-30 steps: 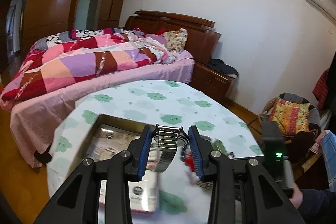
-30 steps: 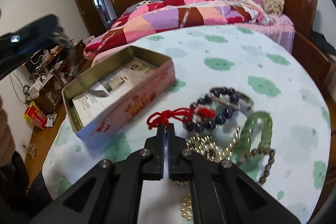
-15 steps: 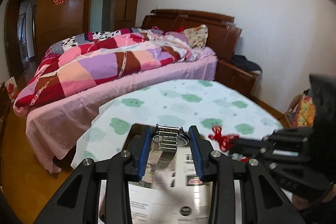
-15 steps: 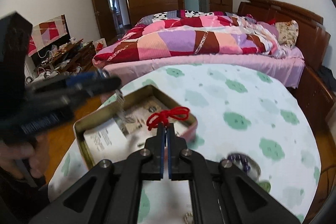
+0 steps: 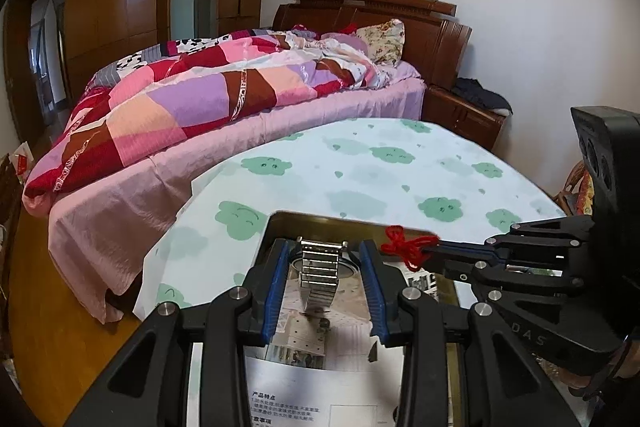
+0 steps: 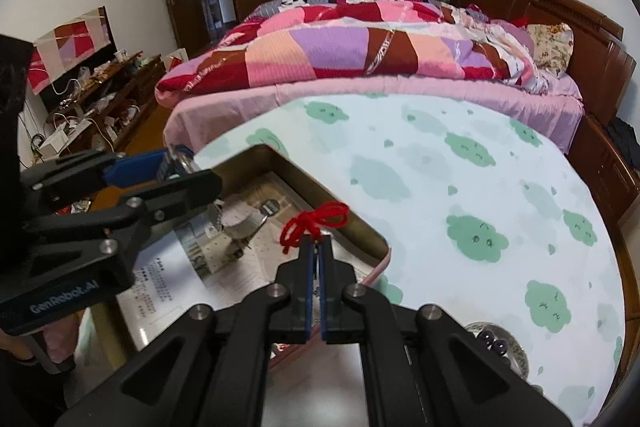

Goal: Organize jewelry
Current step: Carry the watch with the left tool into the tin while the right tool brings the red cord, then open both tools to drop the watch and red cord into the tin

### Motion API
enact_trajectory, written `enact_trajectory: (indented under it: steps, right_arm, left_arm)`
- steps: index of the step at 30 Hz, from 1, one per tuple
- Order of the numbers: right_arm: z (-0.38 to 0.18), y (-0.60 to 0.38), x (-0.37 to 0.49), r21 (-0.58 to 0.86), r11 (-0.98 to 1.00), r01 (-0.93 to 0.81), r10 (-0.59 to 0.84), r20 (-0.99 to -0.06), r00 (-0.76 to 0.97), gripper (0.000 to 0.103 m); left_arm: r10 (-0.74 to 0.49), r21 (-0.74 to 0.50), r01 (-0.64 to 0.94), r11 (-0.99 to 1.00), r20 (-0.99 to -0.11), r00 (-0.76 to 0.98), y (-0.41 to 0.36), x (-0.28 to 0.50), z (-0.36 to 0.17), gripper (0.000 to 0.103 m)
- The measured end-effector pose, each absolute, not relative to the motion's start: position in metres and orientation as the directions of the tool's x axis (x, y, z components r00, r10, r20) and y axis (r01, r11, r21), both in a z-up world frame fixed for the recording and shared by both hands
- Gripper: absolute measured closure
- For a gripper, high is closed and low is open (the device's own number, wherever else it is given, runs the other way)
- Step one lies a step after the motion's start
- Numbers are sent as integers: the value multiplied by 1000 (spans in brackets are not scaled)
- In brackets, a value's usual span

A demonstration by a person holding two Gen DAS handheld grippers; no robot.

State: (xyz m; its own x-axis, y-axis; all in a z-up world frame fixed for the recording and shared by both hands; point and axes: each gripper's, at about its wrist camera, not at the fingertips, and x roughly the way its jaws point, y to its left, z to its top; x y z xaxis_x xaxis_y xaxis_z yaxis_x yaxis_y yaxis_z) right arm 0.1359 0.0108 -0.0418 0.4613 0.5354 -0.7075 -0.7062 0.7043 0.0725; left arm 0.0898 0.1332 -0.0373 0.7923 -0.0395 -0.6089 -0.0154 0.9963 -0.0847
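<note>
My left gripper [image 5: 325,251] is shut on a silver metal watch [image 5: 320,265], whose link band hangs down into the open tin box [image 5: 320,217]. From the right, my right gripper [image 5: 434,251] reaches over the tin, shut on a red knotted cord [image 5: 404,247]. The right wrist view shows my right gripper [image 6: 318,247] pinching the red cord [image 6: 312,223] above the tin's far rim [image 6: 340,203]. There my left gripper [image 6: 186,171] comes in from the left, and the watch's band [image 6: 236,225] dangles over the papers in the tin.
The tin stands on a round table with a cloud-print cloth [image 6: 460,187] and holds printed leaflets [image 5: 320,387]. A dark bead bracelet and silver bangle [image 6: 496,341] lie at the table's near right. A bed with a patchwork quilt [image 5: 200,99] stands behind the table.
Both grippers have moved over the tin. The right one carried the red cord away from the jewelry pile. The left one sank with the watch, so its band now hangs inside the tin.
</note>
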Motion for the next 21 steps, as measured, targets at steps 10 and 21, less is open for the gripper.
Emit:
enact_trajectory:
  steps: [10, 21]
  right_arm:
    - [-51, 7, 138, 93, 719, -689, 523, -724, 449, 88]
    - [-38, -20, 131, 101, 756, -647, 523, -687, 505, 39]
  left_arm:
    - [-10, -57, -32, 998, -623, 782, 128, 93, -42, 48]
    - [40, -67, -96, 993, -576, 817, 142, 84, -26, 27]
